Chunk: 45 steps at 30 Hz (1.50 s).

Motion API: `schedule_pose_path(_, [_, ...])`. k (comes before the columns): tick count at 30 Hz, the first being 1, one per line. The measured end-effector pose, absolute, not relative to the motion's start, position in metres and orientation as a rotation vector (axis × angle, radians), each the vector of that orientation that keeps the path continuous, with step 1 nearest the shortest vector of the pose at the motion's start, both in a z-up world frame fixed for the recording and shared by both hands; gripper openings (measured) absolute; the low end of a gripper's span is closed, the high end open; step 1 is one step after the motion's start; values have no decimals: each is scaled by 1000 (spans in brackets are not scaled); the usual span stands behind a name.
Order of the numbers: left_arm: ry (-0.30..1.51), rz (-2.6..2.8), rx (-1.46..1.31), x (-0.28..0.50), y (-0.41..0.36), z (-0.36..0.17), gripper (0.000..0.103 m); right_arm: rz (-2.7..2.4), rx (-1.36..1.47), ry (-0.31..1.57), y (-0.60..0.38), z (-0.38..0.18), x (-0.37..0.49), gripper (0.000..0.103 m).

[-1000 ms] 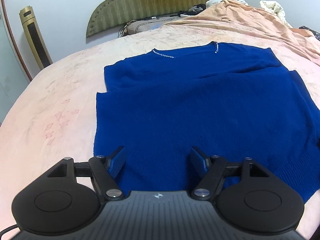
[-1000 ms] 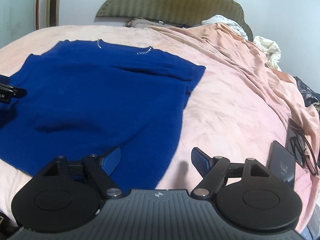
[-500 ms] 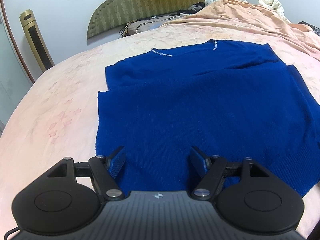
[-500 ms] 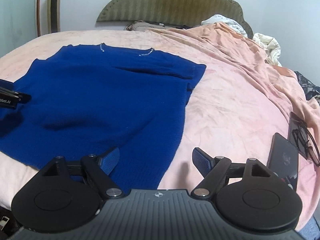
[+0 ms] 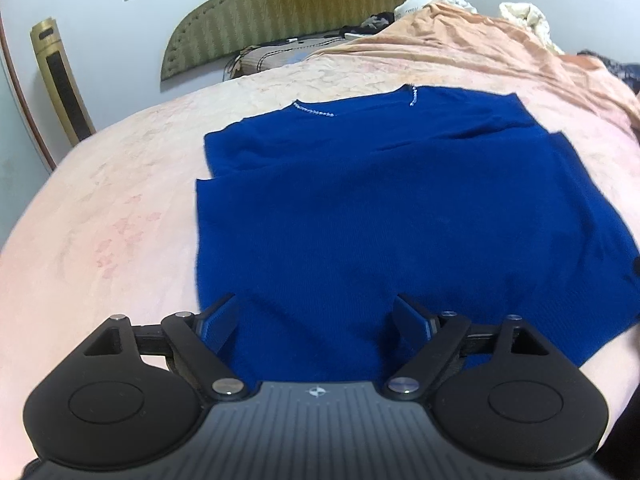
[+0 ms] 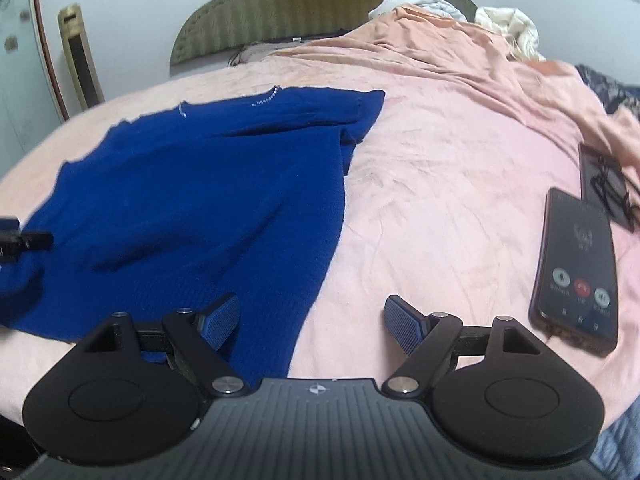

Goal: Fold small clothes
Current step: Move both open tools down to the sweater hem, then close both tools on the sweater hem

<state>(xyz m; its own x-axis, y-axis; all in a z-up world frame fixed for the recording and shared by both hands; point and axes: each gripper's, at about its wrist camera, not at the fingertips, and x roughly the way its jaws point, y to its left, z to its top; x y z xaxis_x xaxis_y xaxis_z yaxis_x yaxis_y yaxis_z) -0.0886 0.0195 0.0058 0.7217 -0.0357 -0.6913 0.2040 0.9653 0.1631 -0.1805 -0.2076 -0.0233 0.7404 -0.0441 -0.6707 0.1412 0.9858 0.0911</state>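
While sweater lay flat on bed, left tongs were opening over hem, gripping nothing; right tongs stood wide, empty, straddling sweater's edge; phone nearby.

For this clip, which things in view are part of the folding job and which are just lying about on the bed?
Part of the job:
- blue sweater, spread flat on the bed
- left gripper, fingers opening, nothing gripped
- right gripper, open over the sweater's near edge

Just lying about:
- phone with a call screen
- glasses on a dark slab
- peach blanket
- pillow
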Motion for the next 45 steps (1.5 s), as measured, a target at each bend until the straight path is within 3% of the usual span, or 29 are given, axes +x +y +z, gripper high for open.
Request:
schedule_pose_path(4, [775, -119, 185, -93, 37, 7, 85, -43, 185, 722, -210, -23, -186, 76])
schedule_pose_path(9, [811, -145, 46, -97, 70, 8, 85, -32, 161, 736, -205, -25, -189, 55])
schedule_pose_path(13, [828, -149, -32, -98, 89, 8, 85, -6, 149, 741, -198, -24, -191, 50])
schedule_pose_path(15, [845, -159, -65, -98, 95, 7, 85, 11, 137, 750, -192, -24, -191, 36])
schedule_pose_path(21, [912, -208, -186, -97, 112, 3, 85, 19, 168, 752, -195, -25, -194, 18])
schedule_pose_path(30, [942, -192, -165, -101, 101, -9, 84, 31, 202, 759, -196, -27, -195, 22])
schedule_pose_path(33, [944, -177, -134, -100, 91, -8, 84, 30, 203, 762, -195, -27, -193, 36])
schedule_pose_path(35, [941, -173, -106, -101, 84, -8, 82, 37, 181, 763, -192, -27, -192, 38])
schedule_pose_path(39, [932, -170, -50, -103, 73, -8, 65, 29, 168, 754, -189, -28, -194, 36])
schedule_pose_path(43, [934, -173, -40, -104, 69, -7, 53, 35, 179, 749, -191, -28, -195, 26])
schedule_pose_path(45, [937, -174, -38, -104, 68, -6, 39, 38, 198, 743, -193, -28, -195, 18])
